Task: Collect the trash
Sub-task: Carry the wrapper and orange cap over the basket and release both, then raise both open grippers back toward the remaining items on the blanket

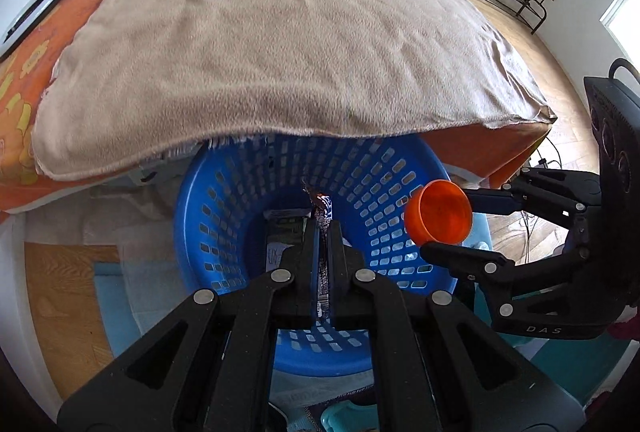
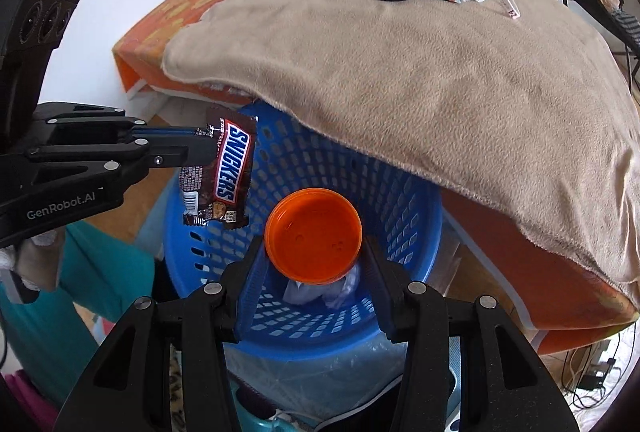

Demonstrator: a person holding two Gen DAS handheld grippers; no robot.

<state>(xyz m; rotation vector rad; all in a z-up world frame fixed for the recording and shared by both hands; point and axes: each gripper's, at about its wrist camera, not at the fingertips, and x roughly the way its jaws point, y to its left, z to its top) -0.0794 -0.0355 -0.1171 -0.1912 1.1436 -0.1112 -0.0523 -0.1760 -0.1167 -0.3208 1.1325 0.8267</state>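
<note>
Two pieces of trash hang over the blue laundry basket (image 2: 408, 232), poised for dropping. Left gripper (image 2: 208, 147) is pinched tight on a Snickers wrapper (image 2: 224, 171), long axis running nearly straight down, label facing sideways. Right gripper (image 2: 314, 252) clamps an orange lid (image 2: 314, 236) across its rim, hollow side toward the camera.

A brown Snickers wrapper (image 2: 224, 167) and orange lid (image 2: 314, 236) hang above the blue basket (image 2: 400, 191).
</note>
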